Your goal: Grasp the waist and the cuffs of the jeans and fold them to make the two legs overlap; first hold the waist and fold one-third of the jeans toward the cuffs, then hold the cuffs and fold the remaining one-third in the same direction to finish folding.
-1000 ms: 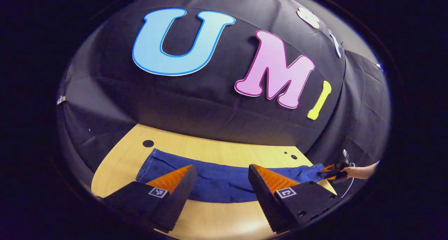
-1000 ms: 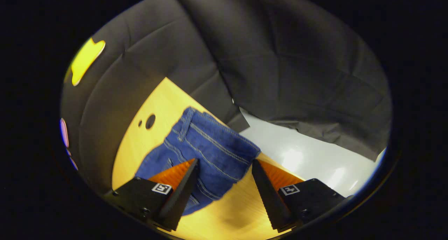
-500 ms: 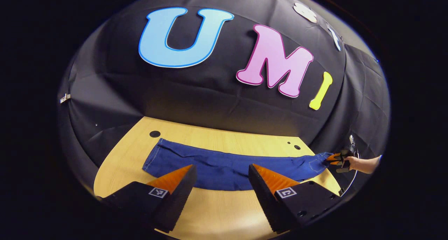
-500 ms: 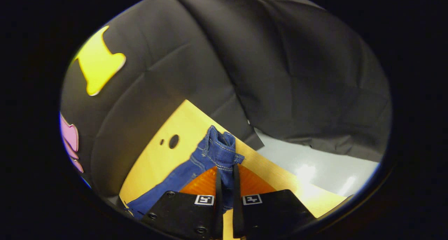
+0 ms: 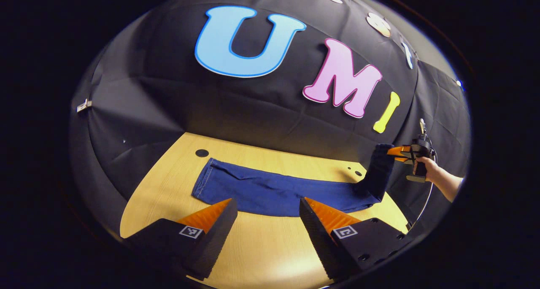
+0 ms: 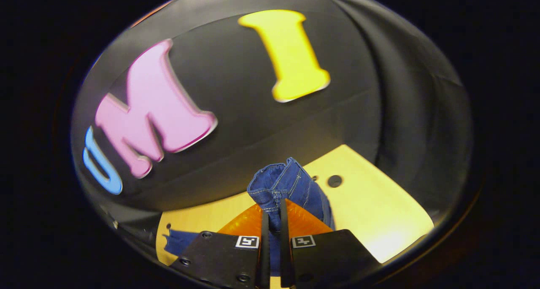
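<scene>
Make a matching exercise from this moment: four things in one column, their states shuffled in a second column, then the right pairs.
Things:
1. left gripper
2. right gripper
3. waist end of the jeans
4. legs of the jeans

States:
A. lifted off the table, bunched between two fingers
B. lying flat on the wooden table
C. open, above the table's near side, holding nothing
D. shut on denim

Pairs: 1-C, 2-D, 3-A, 4-B
</scene>
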`<state>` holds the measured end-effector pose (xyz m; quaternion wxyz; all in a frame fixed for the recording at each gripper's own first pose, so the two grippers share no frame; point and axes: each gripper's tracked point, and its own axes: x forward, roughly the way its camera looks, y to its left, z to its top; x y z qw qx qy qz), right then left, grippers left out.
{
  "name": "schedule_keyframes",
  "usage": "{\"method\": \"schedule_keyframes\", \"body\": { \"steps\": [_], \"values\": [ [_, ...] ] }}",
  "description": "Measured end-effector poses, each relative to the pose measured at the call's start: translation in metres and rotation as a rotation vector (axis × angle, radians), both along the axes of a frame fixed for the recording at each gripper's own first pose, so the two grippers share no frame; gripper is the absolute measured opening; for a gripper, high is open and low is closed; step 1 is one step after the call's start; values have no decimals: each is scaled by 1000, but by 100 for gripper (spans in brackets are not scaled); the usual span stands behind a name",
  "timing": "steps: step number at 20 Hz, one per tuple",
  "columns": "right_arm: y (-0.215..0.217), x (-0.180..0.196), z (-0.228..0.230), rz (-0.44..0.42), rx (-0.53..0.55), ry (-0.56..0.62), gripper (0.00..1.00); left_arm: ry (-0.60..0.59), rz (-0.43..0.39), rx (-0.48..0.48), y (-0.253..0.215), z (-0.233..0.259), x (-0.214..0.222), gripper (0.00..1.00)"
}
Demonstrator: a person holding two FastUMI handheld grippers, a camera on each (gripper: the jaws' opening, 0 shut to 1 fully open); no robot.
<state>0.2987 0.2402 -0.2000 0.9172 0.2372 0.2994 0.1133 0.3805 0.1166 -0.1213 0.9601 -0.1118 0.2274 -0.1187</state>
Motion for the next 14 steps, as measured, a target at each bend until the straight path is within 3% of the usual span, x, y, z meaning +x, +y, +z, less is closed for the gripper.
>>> {"method": "schedule_keyframes", "body": {
  "steps": [1, 4, 7, 8, 9, 11, 13, 14],
  "values": [
    [57, -5, -14, 79, -14, 11, 13, 16, 12, -22, 6, -4, 0, 96],
    [163, -27, -65, 247, 20, 78, 13, 84, 39, -50, 21, -21, -3, 96],
    [220, -37, -140, 358, -28, 185, 13, 128, 61, -45, 32, -35, 4, 96],
    [226, -35, -158, 380, -59, 205, 13, 148, 65, -48, 32, -40, 9, 96],
    [229, -60, -179, 402, -91, 229, 13, 164, 65, -46, 31, -45, 12, 92],
    [233, -56, -194, 449, -99, 251, 13, 198, 59, -28, 30, -56, 25, 96],
    [234, -55, -190, 464, -77, 248, 13, 231, 51, -2, 28, -69, 42, 96],
    [240, -65, -181, 495, -11, 278, 14, 249, 50, -4, 26, -75, 53, 96]
  ]
}}
